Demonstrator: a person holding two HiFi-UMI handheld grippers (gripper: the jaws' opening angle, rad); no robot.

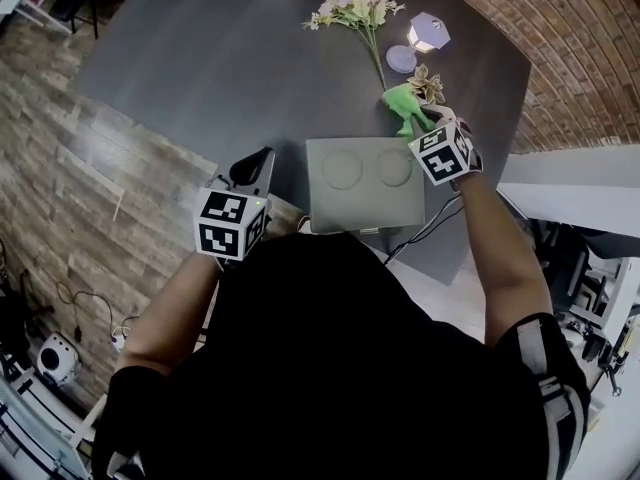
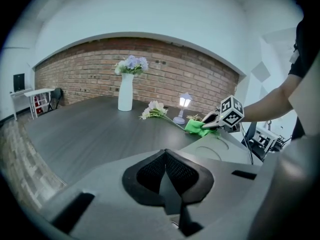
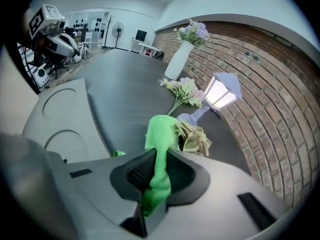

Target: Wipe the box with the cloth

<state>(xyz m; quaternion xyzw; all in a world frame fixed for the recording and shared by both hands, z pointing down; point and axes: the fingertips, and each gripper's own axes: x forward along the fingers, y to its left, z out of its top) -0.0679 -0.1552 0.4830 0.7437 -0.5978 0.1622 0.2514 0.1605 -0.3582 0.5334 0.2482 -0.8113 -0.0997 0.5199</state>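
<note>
- While held low at the near left edge of the surface (image 1: pixel 200 78), the left tongs (image 1: pixel 252 163) (image 2: pixel 165 173) are clenched: the two black ribbed pads meet tip to tip with nothing between them. Its marker cube carries black-and-white square patterns only.
- White vase (image 2: pixel 125 98) (image 3: pixel 179 59): upright at the far side of the dark grey surface, holding lilac and white blooms, with a brick wall behind it.
- Box (image 1: pixel 365 203) (image 2: pixel 215 149) (image 3: pixel 55 114): flat, pale grey, two round recesses side by side in its top. It lies at the near edge of the surface, between the two tongs.
- Flower bunch (image 1: pixel 360 8) (image 2: pixel 155 109) (image 3: pixel 182 91): pale blooms on long green stems, lying flat, well beyond the box.
- Cloth (image 1: pixel 405 103) (image 2: pixel 197 128) (image 3: pixel 160 149): bright green, bunched, pinched in the right tongs at the far right corner of the box, hanging just past its far edge. Whether it touches the box cannot be told.
- Beige dried flower (image 1: pixel 428 83) (image 3: pixel 192 136): lying just beside the cloth.
- Right tongs (image 1: pixel 425 118) (image 3: pixel 156 176): grasping the cloth, a green strip running down between the pads. Its cube also bears square patterns.
- Small lantern lamp (image 1: pixel 428 33) (image 2: pixel 184 104) (image 3: pixel 220 91): lilac, lit, standing on a round foot beyond the dried flower.
</note>
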